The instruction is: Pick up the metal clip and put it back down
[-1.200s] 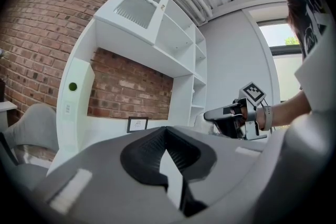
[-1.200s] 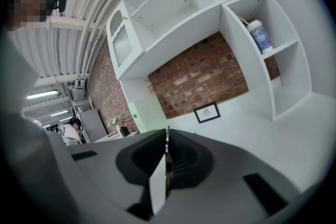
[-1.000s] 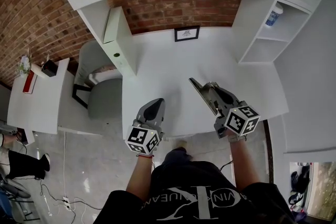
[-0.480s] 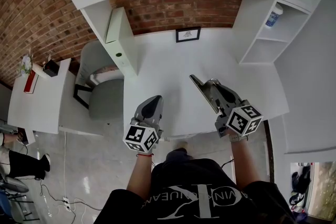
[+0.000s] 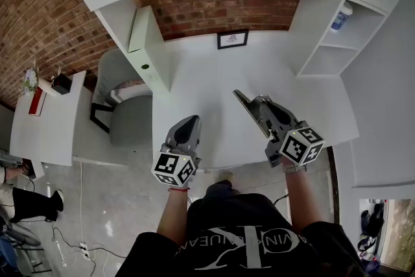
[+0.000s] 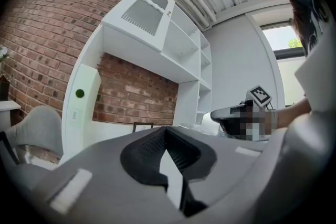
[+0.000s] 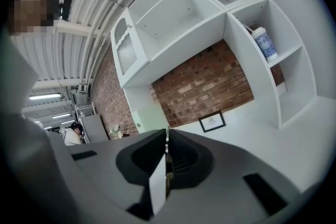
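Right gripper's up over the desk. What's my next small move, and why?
Probably lower the right gripper toward the bare desk ahead of it. Its jaws are closed on a thin sliver, likely the metal clip, and it is held off the surface. The left gripper is shut with nothing in it.

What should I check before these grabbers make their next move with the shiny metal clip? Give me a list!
1. Left gripper free to grab: jaws together, nothing between them. Ok.
2. Right gripper closed: jaws together. Ok.
3. Metal clip located: only a thin brownish sliver shows between the right gripper's jaws, and no clip shows on the desk. Cannot tell.
4. Flat white desk lies under both grippers for setting down. Ok.
5. Small black-framed picture stands at the back by the brick wall, away from both grippers. Ok.
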